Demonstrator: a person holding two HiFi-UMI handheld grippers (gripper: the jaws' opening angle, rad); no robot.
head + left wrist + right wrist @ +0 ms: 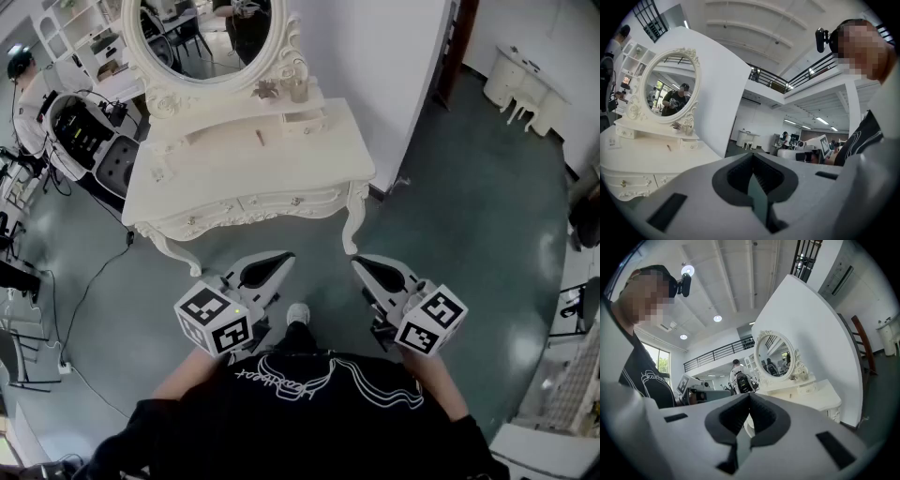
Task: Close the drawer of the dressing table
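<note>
The white carved dressing table (253, 164) with an oval mirror (208, 33) stands against a white panel, ahead of me. Its front drawers (248, 202) look flush with the frame. In the left gripper view the table (642, 161) sits at the lower left; in the right gripper view it (811, 394) is to the right. Both grippers hover near my body, well short of the table, over the green floor. The left gripper (281, 258) (752, 159) and the right gripper (361, 262) (749, 397) are both shut with nothing between the jaws.
A black chair with equipment (84, 131) and floor cables (89, 281) lie left of the table. A second white dressing table (525, 89) stands at the far right. People work in the background (739, 378). My shoe (298, 314) shows between the grippers.
</note>
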